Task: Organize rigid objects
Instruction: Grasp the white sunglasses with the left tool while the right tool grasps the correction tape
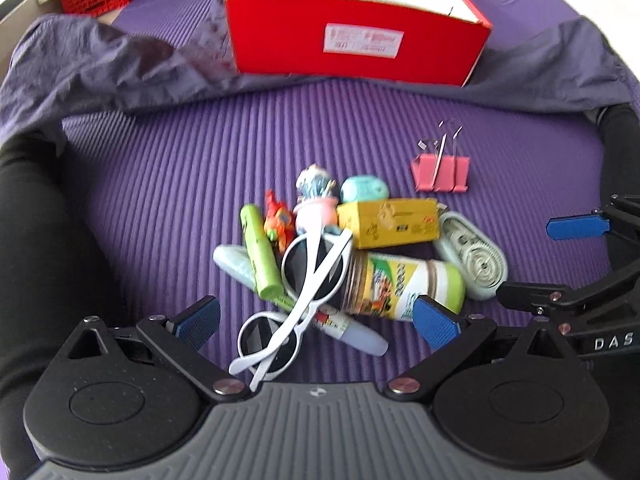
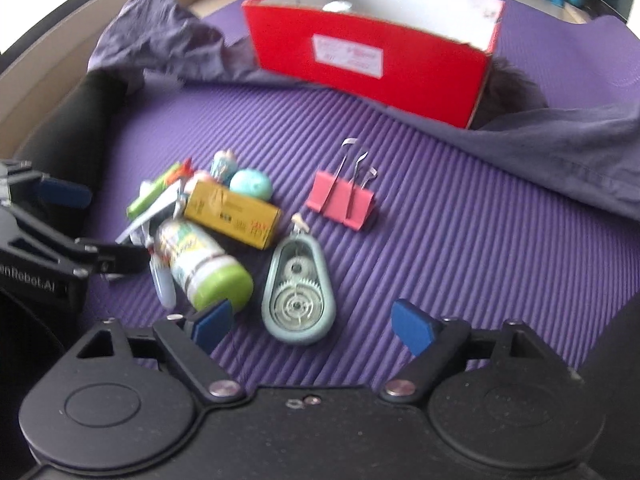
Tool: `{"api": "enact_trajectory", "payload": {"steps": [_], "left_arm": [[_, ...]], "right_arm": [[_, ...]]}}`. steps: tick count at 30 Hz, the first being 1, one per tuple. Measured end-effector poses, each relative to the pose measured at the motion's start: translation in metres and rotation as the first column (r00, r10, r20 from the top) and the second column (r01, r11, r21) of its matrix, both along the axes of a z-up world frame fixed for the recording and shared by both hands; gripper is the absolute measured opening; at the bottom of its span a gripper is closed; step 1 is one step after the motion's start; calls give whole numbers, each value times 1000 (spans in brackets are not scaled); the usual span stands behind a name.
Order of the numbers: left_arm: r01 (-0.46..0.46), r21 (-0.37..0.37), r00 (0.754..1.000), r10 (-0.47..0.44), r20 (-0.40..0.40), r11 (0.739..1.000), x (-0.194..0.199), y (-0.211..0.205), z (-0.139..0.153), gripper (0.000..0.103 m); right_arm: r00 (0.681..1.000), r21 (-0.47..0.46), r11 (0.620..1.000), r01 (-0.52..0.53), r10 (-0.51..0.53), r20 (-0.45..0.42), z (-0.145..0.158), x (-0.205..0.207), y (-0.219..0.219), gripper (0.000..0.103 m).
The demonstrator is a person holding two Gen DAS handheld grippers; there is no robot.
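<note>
The left claw (image 1: 316,320) hung open over the heap, its pads apart and touching nothing, with the white sunglasses (image 1: 296,292) between them. Ahead of it sat the red box (image 1: 356,40). The right claw (image 2: 312,326) was open too, holding nothing, with the tape dispenser (image 2: 298,292) just ahead between its pads. The step looked like reaching for first picks; next, each claw needed to settle lower and close squarely on one thing.

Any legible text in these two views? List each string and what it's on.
"DAS": right gripper arm.
"onRobot.AI", start cut off: left gripper body.
White label on red box: blurred, unreadable.
Yellow box print: unreadable.
Green-capped bottle label: unreadable.
</note>
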State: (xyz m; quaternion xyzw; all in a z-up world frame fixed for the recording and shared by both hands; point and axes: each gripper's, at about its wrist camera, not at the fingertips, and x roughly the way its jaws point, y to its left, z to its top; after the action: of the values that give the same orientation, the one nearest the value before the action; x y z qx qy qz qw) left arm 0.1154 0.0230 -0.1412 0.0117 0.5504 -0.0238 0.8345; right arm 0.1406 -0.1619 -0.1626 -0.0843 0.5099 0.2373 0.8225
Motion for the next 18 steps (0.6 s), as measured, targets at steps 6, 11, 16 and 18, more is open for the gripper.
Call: {"api": "enact_trajectory", "payload": {"steps": [6,11,16,18], "left_arm": [[-24,-32,999,23,-38,999,4,9,-11,103],[-56,-61,995,50,-88,997,10,18,-21,102],[-55,-72,995,49,-84,996,11,20,-21,86],[-61,-81,993,53,-104,995,12,21,-24,72]], "right_arm": [[999,-27,999,-35,34,-22,-9,1,8,84],[998,-31,998,-56,55,-29,-13,3,14,83],[997,-40,997,-71,70,-39,-19,7,19,80],[996,-47,996,-77,76,-40,-22,10,21,79]]}}
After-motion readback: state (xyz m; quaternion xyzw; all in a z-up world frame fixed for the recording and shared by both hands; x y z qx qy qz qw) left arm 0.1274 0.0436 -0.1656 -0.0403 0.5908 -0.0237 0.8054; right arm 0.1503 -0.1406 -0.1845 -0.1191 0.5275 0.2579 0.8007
